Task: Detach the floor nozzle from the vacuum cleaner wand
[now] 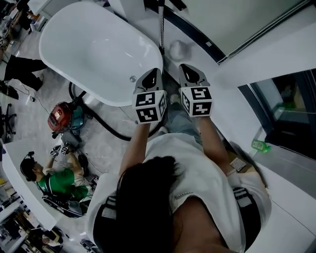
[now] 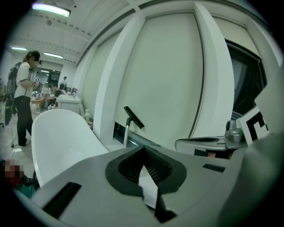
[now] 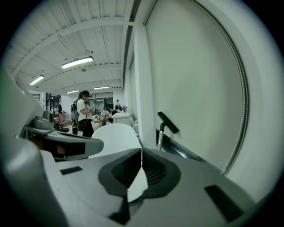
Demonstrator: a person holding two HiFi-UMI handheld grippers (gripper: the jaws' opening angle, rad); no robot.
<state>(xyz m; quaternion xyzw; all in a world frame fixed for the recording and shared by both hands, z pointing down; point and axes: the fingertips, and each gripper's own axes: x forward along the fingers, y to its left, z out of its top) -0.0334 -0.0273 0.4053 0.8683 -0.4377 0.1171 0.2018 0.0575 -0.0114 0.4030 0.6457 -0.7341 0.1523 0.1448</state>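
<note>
The vacuum wand [image 1: 161,27] is a metal tube standing upright behind the bathtub, with the black floor nozzle [image 1: 169,4] at its top against the wall. Both gripper views show the wand [image 2: 126,135] [image 3: 160,138] and the slanted nozzle [image 2: 133,117] [image 3: 168,122] ahead, clear of the jaws. My left gripper [image 1: 152,74] [image 2: 144,153] and right gripper [image 1: 190,71] [image 3: 141,155] are held side by side in front of the wand. Both are shut with nothing between them. The red and teal vacuum body [image 1: 62,117] sits on the floor at left, and its black hose [image 1: 106,126] curves under the tub.
A white bathtub [image 1: 98,49] fills the space left of the wand. A dark window [image 1: 286,108] and a green bottle [image 1: 259,145] are at the right. A person in green [image 1: 59,180] sits on the floor at lower left, and another stands far off [image 2: 22,88].
</note>
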